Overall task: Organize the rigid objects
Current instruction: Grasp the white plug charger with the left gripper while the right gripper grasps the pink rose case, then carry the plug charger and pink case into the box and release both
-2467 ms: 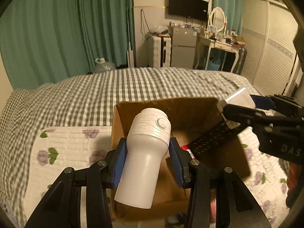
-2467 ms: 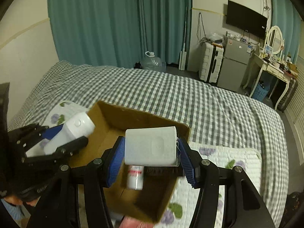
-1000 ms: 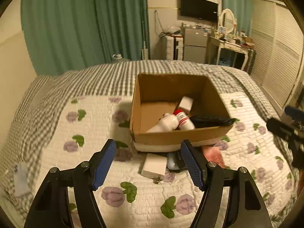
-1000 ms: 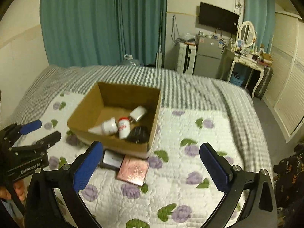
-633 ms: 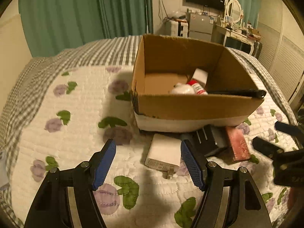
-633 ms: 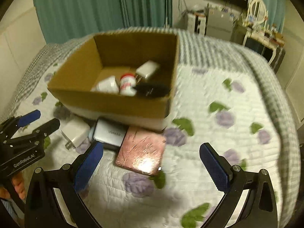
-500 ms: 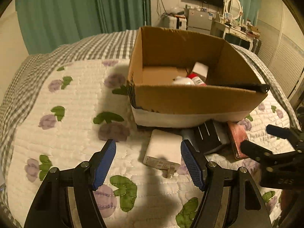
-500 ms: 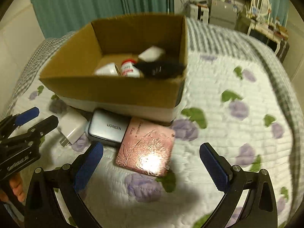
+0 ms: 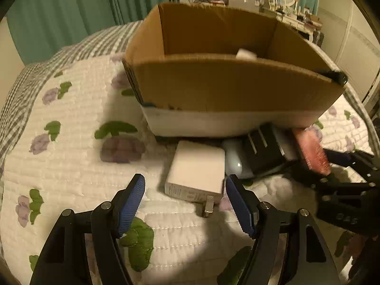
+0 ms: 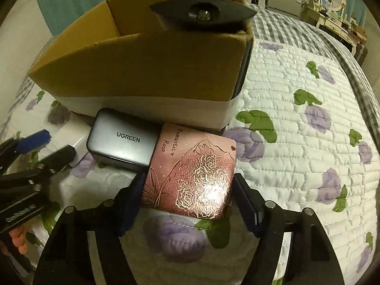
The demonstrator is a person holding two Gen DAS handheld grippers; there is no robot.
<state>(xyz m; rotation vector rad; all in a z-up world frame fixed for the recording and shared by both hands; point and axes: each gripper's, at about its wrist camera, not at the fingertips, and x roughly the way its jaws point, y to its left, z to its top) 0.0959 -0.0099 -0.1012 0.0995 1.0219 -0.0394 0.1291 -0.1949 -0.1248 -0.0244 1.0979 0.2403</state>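
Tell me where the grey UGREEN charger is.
In the right wrist view the grey UGREEN charger lies on the quilt against the cardboard box front, between the white plug adapter on its left and the pink rose case on its right.

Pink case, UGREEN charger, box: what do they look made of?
Pink case: probably glossy plastic or coated card; glare, gold-foil roses. UGREEN charger: smooth grey shell with soft sheen, plastic or metal, unclear. Box: matte brown corrugated cardboard with raw edges and a white band along its base.
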